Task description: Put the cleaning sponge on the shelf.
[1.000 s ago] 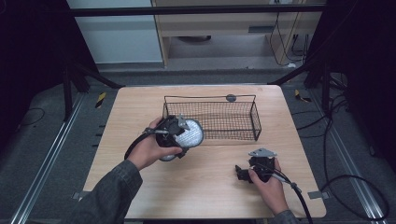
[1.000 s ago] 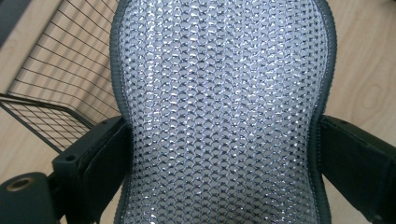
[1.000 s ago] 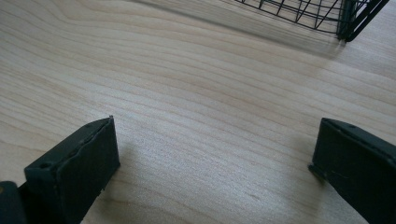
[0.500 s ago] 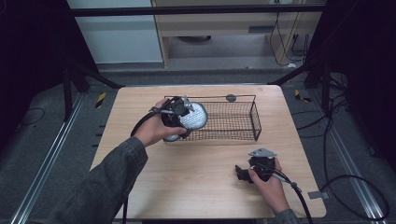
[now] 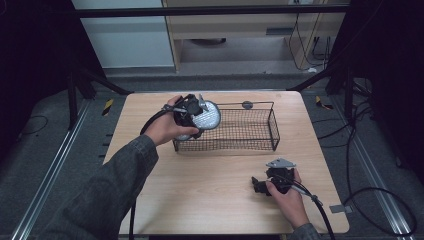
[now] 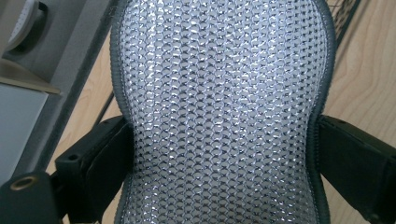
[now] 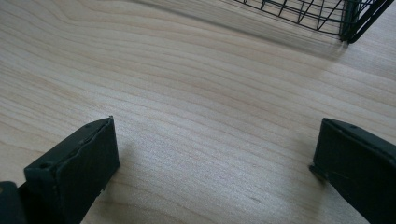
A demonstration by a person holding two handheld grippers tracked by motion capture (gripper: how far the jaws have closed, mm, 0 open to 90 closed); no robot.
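Note:
A silvery mesh pad with a dark grey rim [image 5: 206,116] [image 6: 219,112] is clamped between the two black jaws of my left gripper [image 5: 196,116], which is shut on it. The pad hangs over the left end of the black wire basket [image 5: 260,144] at the far middle of the table. My right gripper [image 5: 261,184] [image 7: 215,163] rests low on the wood near the front right, jaws wide apart with bare tabletop between them. The basket's corner [image 7: 348,21] lies ahead of it.
A small dark round object [image 5: 247,104] lies on the table just behind the basket. The wooden table [image 5: 210,200] has dark floor and metal rails around it. Cables trail from both grippers toward the front edge.
My left gripper has carried the mesh pad away from me and to the right, from the table's left middle up over the basket's left end. The right gripper has stayed put.

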